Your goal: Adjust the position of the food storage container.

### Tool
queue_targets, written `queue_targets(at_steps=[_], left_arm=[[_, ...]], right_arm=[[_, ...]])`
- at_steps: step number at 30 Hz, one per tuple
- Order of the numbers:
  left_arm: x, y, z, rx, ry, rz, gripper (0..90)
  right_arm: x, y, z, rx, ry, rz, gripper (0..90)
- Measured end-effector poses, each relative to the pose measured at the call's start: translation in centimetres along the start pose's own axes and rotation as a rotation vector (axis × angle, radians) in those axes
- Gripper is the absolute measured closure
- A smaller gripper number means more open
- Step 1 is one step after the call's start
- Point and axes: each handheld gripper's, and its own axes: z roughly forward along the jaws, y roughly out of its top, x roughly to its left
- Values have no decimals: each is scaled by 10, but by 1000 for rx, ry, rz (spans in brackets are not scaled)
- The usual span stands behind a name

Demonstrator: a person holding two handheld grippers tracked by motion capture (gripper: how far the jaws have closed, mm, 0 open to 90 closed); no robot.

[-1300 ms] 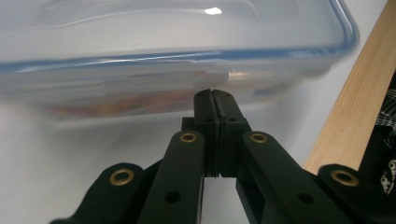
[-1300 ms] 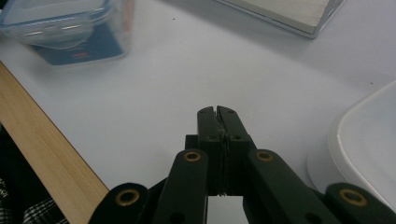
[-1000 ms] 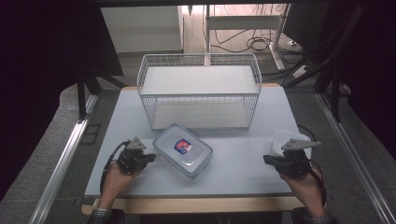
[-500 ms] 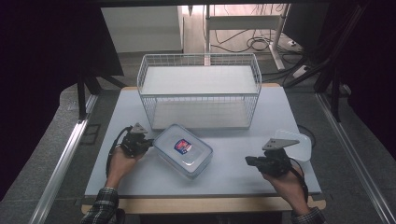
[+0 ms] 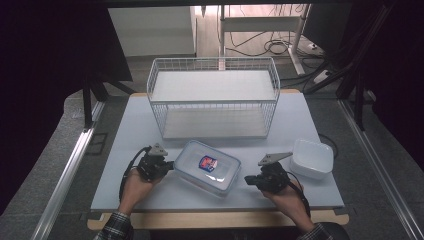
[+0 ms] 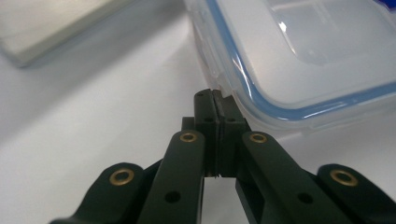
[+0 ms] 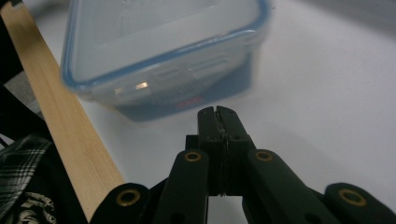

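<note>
High view, lidded box [image 5: 207, 166] between closed left tongs [image 5: 170, 165] and closed right tongs [image 5: 248, 180], nothing held

The box [image 5: 207, 166] lies at lower centre on the table [image 5: 125, 150], basket [image 5: 215, 95] above it, bowl [image 5: 312, 158] at right, grippers flanking.

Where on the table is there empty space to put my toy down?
The table is bare along its left side, beside the basket, and on the right between the basket and the white bowl. The near middle is crowded: the lidded box lies there with the left gripper at one end and the right gripper near the other.
</note>
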Motion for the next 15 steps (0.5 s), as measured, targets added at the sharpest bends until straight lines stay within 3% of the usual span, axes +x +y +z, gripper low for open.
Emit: queue_targets(at_steps=[3, 5, 12, 15], left_arm=[[-15, 1, 2, 4, -15, 7, 896], [-22, 1, 1, 7, 6, 4, 898], [-41, 0, 2, 13, 10, -4, 898], [-46, 2, 4, 14, 2, -11, 898]], right_arm=[[1, 1, 3, 9, -12, 2, 892], [0, 1, 1, 11, -46, 2, 895], [-18, 7, 0, 12, -85, 42, 897], [-26, 12, 2, 25, -118, 38, 898]])
